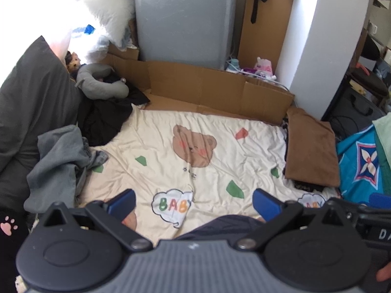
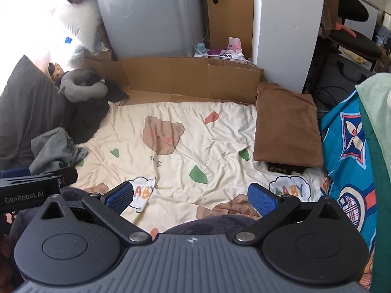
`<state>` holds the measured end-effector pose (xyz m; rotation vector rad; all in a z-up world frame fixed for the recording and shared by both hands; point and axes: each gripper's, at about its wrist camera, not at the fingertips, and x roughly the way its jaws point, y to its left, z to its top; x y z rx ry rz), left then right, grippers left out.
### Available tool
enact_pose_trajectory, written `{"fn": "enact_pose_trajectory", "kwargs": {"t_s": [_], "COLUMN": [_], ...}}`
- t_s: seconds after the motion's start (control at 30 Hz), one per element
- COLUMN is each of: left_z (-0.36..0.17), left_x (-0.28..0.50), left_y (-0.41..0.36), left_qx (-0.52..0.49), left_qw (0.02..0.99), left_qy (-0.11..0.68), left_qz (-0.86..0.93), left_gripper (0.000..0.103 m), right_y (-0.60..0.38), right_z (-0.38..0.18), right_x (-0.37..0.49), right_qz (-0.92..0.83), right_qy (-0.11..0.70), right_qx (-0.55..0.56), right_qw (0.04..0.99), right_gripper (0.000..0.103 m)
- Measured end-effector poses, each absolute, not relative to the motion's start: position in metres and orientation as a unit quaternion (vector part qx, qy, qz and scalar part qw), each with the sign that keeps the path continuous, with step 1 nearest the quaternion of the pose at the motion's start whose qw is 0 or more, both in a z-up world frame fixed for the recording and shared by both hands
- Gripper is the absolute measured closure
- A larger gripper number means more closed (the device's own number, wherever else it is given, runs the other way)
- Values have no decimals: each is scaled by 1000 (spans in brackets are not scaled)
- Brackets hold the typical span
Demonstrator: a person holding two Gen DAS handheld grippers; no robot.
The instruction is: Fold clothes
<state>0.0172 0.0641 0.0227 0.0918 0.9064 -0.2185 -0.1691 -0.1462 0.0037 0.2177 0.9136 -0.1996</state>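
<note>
Both grippers are hanging spread wide with nothing between the jaws: left gripper, right gripper. Below them the bear blanket is lying bare. Left of the left jaws, the grey garment is waiting in a crumpled heap; right of the right jaws, a folded brown piece is sitting done. I'd be pinching grey by an edge, then dragging it onto open blanket, avoiding the black clothes behind.

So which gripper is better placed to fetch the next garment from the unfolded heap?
Left, probably. The grey garment and black clothes lie on the left side of the bear-print quilt, nearer the left gripper. The right gripper, jaws also open, sits nearer the folded brown garment.
</note>
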Motion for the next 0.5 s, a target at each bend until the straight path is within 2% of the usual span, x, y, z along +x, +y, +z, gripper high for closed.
{"fn": "enact_pose_trajectory", "kwargs": {"t_s": [0.27, 0.5], "left_z": [16, 9], "left_x": [20, 31], "left_y": [53, 65], "left_qx": [82, 52], "left_qw": [893, 889], "left_qy": [432, 445], "left_qz": [-100, -90], "left_gripper": [0, 0], "right_y": [-147, -155], "right_z": [2, -1], "right_x": [-170, -171], "right_qz": [-90, -96], "right_qy": [434, 432], "right_qx": [114, 126], "right_qw": [889, 888], "right_gripper": [1, 1]}}
